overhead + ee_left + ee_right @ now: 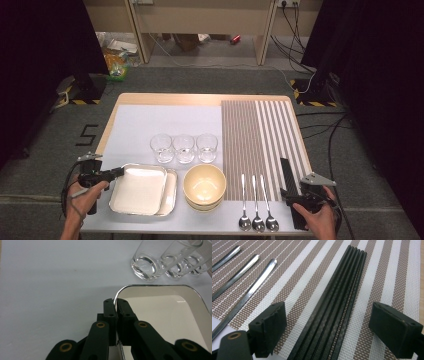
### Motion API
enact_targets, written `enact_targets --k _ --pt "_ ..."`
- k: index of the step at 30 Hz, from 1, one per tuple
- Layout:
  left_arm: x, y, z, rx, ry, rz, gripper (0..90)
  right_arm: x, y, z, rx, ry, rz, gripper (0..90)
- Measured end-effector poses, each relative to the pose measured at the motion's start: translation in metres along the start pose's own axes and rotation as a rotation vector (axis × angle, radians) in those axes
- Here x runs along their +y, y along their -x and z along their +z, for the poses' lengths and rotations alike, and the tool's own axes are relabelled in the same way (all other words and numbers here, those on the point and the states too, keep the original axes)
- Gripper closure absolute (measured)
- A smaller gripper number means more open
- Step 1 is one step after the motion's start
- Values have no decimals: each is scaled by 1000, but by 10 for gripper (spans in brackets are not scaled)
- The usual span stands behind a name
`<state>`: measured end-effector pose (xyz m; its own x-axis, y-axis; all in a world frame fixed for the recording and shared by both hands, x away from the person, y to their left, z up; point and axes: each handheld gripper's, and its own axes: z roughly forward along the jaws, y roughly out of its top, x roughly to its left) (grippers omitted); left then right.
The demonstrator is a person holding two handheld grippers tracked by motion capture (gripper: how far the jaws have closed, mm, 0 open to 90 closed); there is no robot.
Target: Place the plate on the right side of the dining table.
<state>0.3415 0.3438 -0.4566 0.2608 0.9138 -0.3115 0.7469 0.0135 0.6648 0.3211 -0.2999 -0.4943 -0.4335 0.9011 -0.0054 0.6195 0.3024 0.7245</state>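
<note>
A white rectangular tray point(140, 190) with a shiny metal rim lies on top of a second tray at the front left of the table. My left gripper point(119, 172) reaches in from the left and is shut on the top tray's rim. In the left gripper view, the gripper point(115, 301) pinches the rim at the rounded corner of the tray point(165, 315). A bundle of black chopsticks point(286, 172) lies on the striped placemat point(260, 135) at the front right. My right gripper point(291, 192) stands open. In the right gripper view, the gripper point(329, 317) has one jaw on each side of the chopsticks point(337, 307), and neither jaw touches them.
Three clear glasses point(184, 147) stand in a row behind the tray and appear again as glasses point(146, 266) in the left gripper view. Stacked cream bowls point(204, 185) sit right of the tray. Three spoons point(256, 200) lie between the bowls and the chopsticks, with their handles point(244, 297) left of the right gripper.
</note>
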Motion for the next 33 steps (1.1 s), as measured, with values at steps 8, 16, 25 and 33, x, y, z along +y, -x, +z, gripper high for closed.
enact_targets --k 8,16,25,33 --pt "8 2 -9 -17 35 8 866 0 0 0 0 -1 2 147" --pt "21 8 -22 -22 53 24 866 1 4 -2 7 8 14 226" --pt "42 21 -29 -22 62 52 867 27 3 -21 16 107 8 230" --pt "67 33 -36 -33 87 65 867 59 -10 -25 43 126 -51 249"
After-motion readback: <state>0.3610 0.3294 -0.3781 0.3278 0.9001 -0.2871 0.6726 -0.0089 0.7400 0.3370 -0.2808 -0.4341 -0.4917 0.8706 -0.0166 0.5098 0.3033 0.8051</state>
